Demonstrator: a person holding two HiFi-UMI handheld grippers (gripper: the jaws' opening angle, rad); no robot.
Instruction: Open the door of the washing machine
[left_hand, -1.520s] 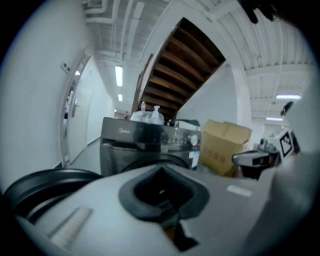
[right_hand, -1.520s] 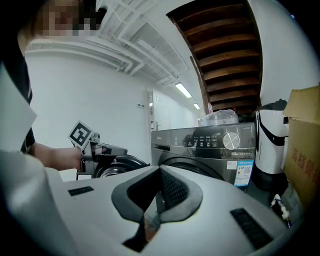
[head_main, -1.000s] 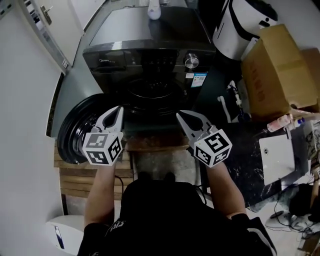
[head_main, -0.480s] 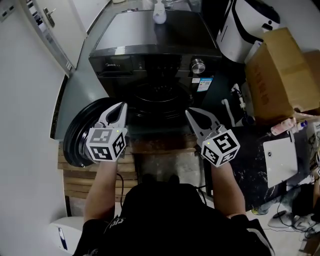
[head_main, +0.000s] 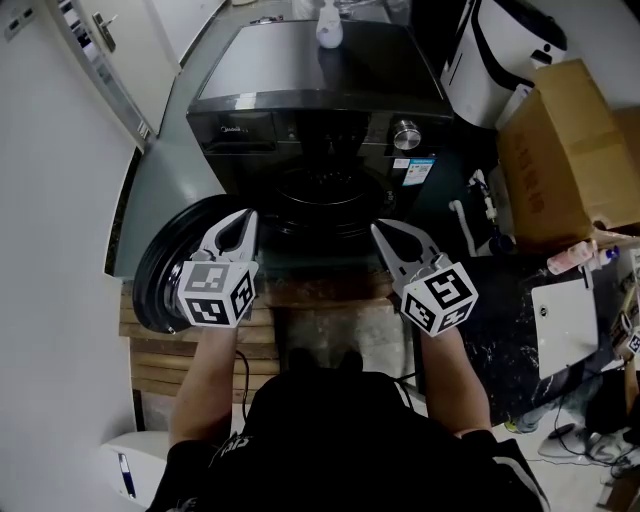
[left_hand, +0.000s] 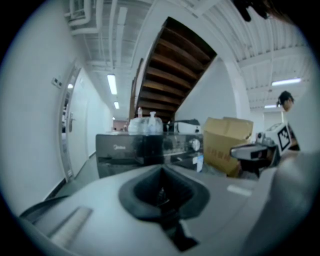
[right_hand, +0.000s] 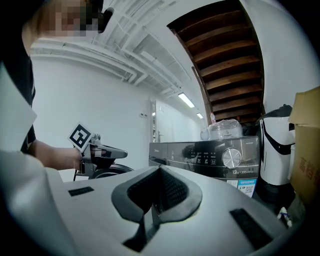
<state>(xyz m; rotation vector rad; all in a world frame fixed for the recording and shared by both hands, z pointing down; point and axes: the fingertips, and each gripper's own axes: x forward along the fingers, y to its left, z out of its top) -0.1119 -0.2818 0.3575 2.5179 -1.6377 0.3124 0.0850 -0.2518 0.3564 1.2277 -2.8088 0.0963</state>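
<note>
The dark front-loading washing machine (head_main: 320, 90) stands ahead of me. Its round door (head_main: 160, 270) is swung wide open to the left, and the drum opening (head_main: 325, 195) is exposed. My left gripper (head_main: 245, 220) hovers just right of the open door, in front of the drum, shut and holding nothing. My right gripper (head_main: 385, 230) hangs at the drum's right side, also shut and empty. In the right gripper view the control panel with its silver knob (right_hand: 231, 157) is ahead, and the left gripper (right_hand: 112, 152) shows at the left. The left gripper view shows the machine front (left_hand: 150, 150).
A cardboard box (head_main: 565, 150) and a white appliance (head_main: 500, 50) stand right of the machine. A white bottle (head_main: 328, 25) sits on the machine's top. A white wall and door (head_main: 60, 150) are on the left. Wooden slats (head_main: 150, 355) lie under the open door.
The head camera has tilted, so the machine sits slightly lower in view. The left gripper drifted a little to the right and up. The washing machine door stays open.
</note>
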